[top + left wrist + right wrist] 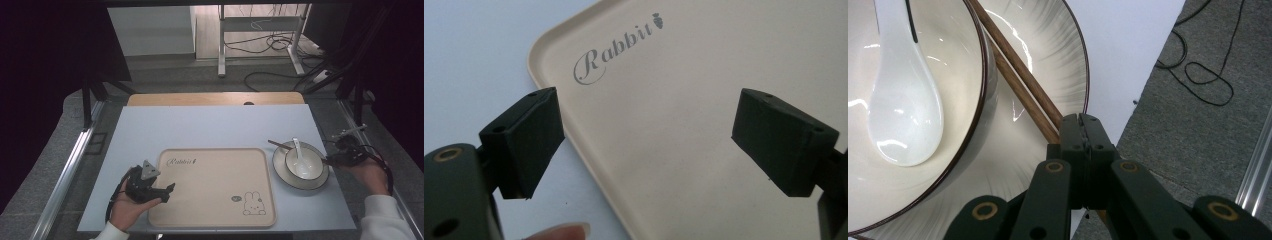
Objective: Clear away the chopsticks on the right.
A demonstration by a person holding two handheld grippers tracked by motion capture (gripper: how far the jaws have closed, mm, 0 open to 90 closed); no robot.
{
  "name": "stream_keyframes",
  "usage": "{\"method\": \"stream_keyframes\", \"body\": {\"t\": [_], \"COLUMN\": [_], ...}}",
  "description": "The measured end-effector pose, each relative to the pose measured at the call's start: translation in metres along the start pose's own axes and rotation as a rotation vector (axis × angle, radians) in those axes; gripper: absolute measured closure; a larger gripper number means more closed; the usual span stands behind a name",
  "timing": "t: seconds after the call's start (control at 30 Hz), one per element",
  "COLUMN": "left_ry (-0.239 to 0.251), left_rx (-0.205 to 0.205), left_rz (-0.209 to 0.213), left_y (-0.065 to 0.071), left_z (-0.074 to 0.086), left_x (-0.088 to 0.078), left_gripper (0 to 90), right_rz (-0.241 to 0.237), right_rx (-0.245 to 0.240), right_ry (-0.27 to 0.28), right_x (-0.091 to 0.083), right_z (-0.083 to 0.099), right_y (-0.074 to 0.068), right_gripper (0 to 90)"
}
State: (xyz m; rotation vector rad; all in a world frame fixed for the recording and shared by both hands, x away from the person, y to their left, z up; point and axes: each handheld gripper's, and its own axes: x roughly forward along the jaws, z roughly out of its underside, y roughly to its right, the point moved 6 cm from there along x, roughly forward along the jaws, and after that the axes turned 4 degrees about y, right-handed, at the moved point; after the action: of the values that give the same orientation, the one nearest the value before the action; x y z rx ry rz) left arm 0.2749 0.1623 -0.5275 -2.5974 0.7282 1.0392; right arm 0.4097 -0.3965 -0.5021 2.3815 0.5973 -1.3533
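Chopsticks (1020, 75): one brown wooden pair, lying side by side across the plate (1058, 60), wedged against the outer wall of the bowl (975, 75). The near ends run into the right gripper (1080, 122), whose jaws are pressed together on them at the plate's rim. In the high view the chopsticks' (278, 145) far ends jut past the plate's (280, 172) far-left edge.

Right gripper (334, 159): at the right edge of the counter (210, 125), just beside the plate, held in the person's right hand (372, 175).

Bowl (303, 162): white, dark-rimmed, standing on the plate.

Spoon (299, 152): white ceramic, resting inside the bowl with its handle leaning on the far rim; the scoop (905, 112) lies on the bowl's inner wall.

Plate: pale with grey streaks and a dark rim, on the right part of the counter, just beside the tray's right edge.

Tray (210, 200): beige, rectangular with rounded corners, at the near middle of the counter; printed "Rabbit" (616, 52) at its far-left corner, a rabbit drawing (254, 204) at near right.

Left gripper (167, 192): in the left hand (127, 207) at the tray's (704, 100) near-left edge, jaws spread wide with nothing between them, straddling the tray's rim.

Counter: light blue-grey sheet over a wooden top.
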Motion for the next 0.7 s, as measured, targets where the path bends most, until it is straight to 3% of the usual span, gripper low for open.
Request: {"method": "stream_keyframes", "body": {"t": [0.47, 0.57, 0.6, 0.7], "left_ry": [-0.001, -0.003, -0.003, -0.003], "left_rx": [0.002, 0.004, 0.004, 0.004], "left_rz": [0.000, -0.002, -0.002, -0.002], "left_y": [-0.001, -0.001, -0.001, -0.001], "left_z": [0.001, 0.001, 0.001, 0.001], "left_x": [0.000, 0.000, 0.000, 0.000], "left_gripper": [13.2, 13.2, 13.2, 13.2], "right_rz": [-0.009, -0.003, -0.003, 0.034], "right_rx": [-0.007, -0.015, -0.014, -0.037], "right_ry": [-0.040, -0.025, -0.014, -0.006], "right_x": [0.004, -0.001, -0.003, -0.011], "right_z": [0.004, 0.002, 0.001, 0.001], "right_y": [-0.002, 0.000, 0.001, 0.006], "right_gripper": [89.2, 88.4, 85.4, 65.4]}}
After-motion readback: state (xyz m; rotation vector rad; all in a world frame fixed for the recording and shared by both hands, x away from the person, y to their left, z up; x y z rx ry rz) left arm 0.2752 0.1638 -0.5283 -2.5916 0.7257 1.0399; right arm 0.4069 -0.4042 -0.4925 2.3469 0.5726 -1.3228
